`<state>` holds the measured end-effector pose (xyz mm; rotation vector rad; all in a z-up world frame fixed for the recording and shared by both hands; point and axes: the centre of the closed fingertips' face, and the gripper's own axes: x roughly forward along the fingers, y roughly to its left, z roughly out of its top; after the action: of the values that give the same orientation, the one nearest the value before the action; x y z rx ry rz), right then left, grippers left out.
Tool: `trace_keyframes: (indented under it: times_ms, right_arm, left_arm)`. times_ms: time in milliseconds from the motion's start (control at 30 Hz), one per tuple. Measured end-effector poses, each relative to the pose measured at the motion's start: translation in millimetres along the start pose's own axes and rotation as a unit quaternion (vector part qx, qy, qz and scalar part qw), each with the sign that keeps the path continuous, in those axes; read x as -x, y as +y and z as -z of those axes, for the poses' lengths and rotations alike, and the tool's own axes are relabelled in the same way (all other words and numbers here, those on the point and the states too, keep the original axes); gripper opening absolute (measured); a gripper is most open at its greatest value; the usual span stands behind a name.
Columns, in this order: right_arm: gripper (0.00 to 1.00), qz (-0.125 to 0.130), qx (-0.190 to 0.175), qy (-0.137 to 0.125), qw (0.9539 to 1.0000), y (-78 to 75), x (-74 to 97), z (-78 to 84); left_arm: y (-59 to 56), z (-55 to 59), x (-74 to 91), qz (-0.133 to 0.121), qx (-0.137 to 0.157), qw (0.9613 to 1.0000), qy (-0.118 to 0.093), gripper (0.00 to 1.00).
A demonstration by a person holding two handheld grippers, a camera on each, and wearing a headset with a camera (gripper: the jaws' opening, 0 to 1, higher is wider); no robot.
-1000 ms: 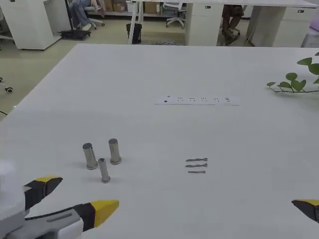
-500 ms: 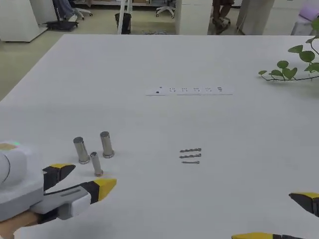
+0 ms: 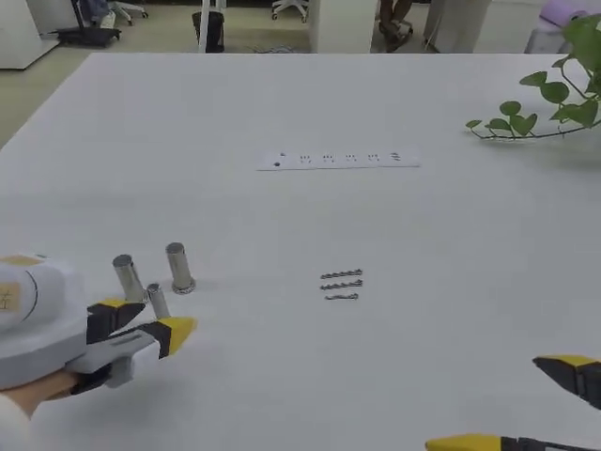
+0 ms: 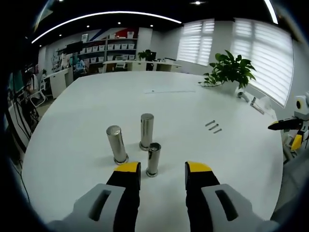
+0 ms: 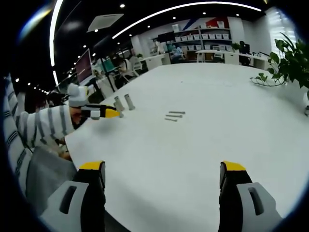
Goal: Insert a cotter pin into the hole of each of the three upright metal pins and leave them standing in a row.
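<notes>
Yellow tips are seen parted a moderate way on the left gripper [image 4: 162, 168], with nothing held between them. The nearest metal pin [image 4: 153, 158] stands upright just ahead of the gap, clear of both tips. The other two metal pins [image 4: 146, 130] are set upright just behind it, close together but apart from one another, so the three form a small cluster rather than a row. The right gripper [image 5: 162, 166] is held wide open and empty above the near edge of the white table [image 3: 394, 225], well apart from the left one. Three cotter pins [image 3: 341, 284] are laid side by side, flat on the table, between the two grippers and well to the right of the metal pins. Farther back, a white power strip [image 3: 338, 160] is seen lying flat, and a leafy plant [image 3: 554, 94] reaches in at the far right corner.
</notes>
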<state>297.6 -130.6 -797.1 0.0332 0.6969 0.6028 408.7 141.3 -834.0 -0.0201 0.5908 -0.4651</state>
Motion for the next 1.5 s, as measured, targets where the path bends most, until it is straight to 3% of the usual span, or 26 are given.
trace_keyframes:
  times_ms: [100, 400, 567, 867, 900, 933, 967, 1033, 1333, 1433, 1500]
  right_arm:
    - [1.0, 0.001, -0.004, 0.003, 1.0, -0.2, -0.3, 2.4]
    - [1.0, 0.003, -0.008, -0.006, 0.9999, 0.8, 3.5, -0.8]
    - [1.0, 0.005, -0.008, -0.012, 0.9999, 0.1, 7.5, -4.0]
    - [1.0, 0.003, -0.009, -0.012, 0.9999, 2.8, 7.9, -3.1]
    - [1.0, 0.001, -0.008, -0.012, 0.9999, 4.0, 7.6, -2.7]
    - [1.0, 0.0, -0.008, -0.012, 0.9999, 4.6, 7.4, -2.4]
    - [1.0, -0.001, -0.008, -0.012, 0.9999, 5.0, 7.2, -2.3]
    - [1.0, -0.006, -0.008, -0.015, 0.9998, 7.1, 6.9, -3.3]
    - [0.99, -0.01, -0.009, -0.032, 0.9994, 7.6, 9.1, -8.0]
    - [0.99, -0.009, -0.012, -0.037, 0.9992, 6.3, 10.4, -8.6]
    - [0.99, -0.01, -0.015, -0.043, 0.9989, 5.7, 11.2, -10.1]
  left_arm:
    - [7.4, -1.3, -1.7, -0.016, 0.002, 0.9999, -0.004, 0.31]
    - [15.4, -3.6, -5.1, -0.03, 0.007, 0.9995, -0.005, 0.24]
    - [12.8, -6.0, -7.6, -0.023, 0.013, 0.9996, -0.008, 0.12]
    - [11.7, -5.9, -8.8, -0.026, 0.0, 0.9997, 0.001, 0.08]
    - [11.6, -6.1, -8.6, -0.025, 0.001, 0.9997, 0.001, 0.08]
    - [10.4, -6.1, -8.2, -0.023, 0.037, 0.999, 0.001, 0.07]
    - [10.7, -5.9, -8.1, -0.022, 0.049, 0.9986, 0.004, 0.07]
    - [13.3, -7.7, -7.7, -0.027, 0.038, 0.9989, 0.004, 0.07]
    - [4.9, -31.0, 4.6, -0.033, 0.009, 0.9993, -0.017, 0.07]
    - [-3.8, -42.9, 10.6, -0.031, 0.01, 0.999, -0.032, 0.07]
    - [-9.8, -48.5, 13.4, -0.03, -0.007, 0.9989, -0.035, 0.07]
